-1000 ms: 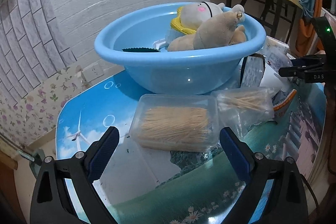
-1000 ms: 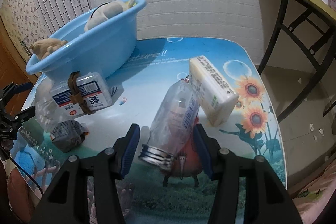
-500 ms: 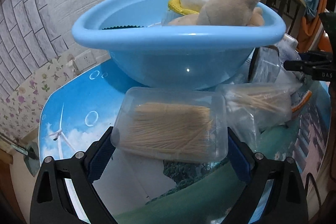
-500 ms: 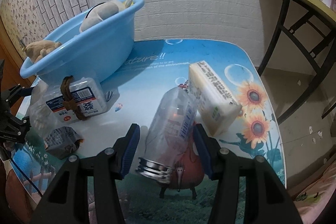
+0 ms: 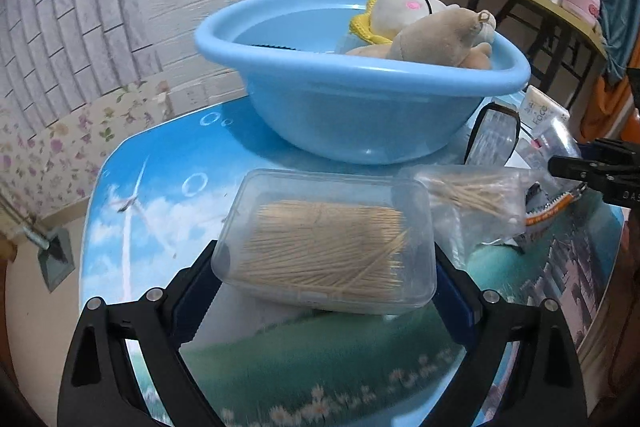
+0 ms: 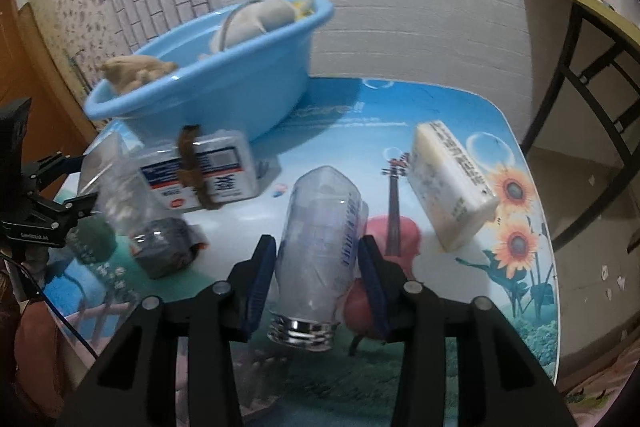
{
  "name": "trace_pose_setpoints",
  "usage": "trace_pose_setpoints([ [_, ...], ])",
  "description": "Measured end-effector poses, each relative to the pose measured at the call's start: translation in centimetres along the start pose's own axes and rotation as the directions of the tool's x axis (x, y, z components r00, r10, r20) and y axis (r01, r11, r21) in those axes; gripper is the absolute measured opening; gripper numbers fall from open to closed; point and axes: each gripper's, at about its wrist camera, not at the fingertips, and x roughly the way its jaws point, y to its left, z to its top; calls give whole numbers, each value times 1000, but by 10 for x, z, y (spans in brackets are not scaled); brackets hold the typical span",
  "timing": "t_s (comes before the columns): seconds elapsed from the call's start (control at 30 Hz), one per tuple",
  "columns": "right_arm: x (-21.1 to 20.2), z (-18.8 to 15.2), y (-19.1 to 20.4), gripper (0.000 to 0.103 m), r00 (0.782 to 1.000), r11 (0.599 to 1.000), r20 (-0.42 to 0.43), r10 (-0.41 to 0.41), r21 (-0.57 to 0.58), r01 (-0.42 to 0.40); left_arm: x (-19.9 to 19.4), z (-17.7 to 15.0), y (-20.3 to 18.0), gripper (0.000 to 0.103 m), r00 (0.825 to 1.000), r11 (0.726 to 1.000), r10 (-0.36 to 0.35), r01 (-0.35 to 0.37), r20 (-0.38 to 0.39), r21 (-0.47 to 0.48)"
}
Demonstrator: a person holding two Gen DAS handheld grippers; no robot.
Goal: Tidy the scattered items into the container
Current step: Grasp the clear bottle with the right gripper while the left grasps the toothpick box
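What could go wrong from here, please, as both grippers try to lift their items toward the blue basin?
The clear bottle lies capless between the right gripper fingers, whose jaws are closing; its smooth, thin wall may buckle or slip out.

The toothpick box spans the whole left gripper; gripped only at its ends, it could tilt, or its lid could pop.

The blue basin already holds plush toys, so dropped items could bounce off.

Basin (image 5: 360,115) sits at table's (image 5: 132,227) back edge, plush toys (image 5: 436,31) inside. Toothpick box (image 5: 328,243) in front of it; toothpick bag (image 5: 472,195) right of box. Bottle (image 6: 320,247) near front edge.
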Motion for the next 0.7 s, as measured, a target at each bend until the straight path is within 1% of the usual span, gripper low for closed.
trace_pose_setpoints([
  [0.17,-12,-4,8,42,1000,1000,22,20,-17,-20,-17,-15,3,95,1000,997,19,-18,12,-79],
  [0.33,-22,-10,15,41,999,999,31,32,-29,-31,-27,-24,11,95,996,988,88,-83,32,-129],
  [0.43,-27,-13,19,41,999,999,36,36,-34,-35,-31,-29,14,95,994,983,104,-98,29,-156],
  [0.6,-42,-15,23,41,997,998,67,42,-43,-39,-40,-39,7,95,993,981,111,-104,32,-162],
  [0.63,-45,-15,23,41,996,998,73,42,-45,-38,-41,-39,6,93,993,981,112,-105,34,-161],
  [0.7,-47,-16,23,38,996,998,79,41,-45,-38,-42,-39,3,92,993,982,116,-110,31,-157],
])
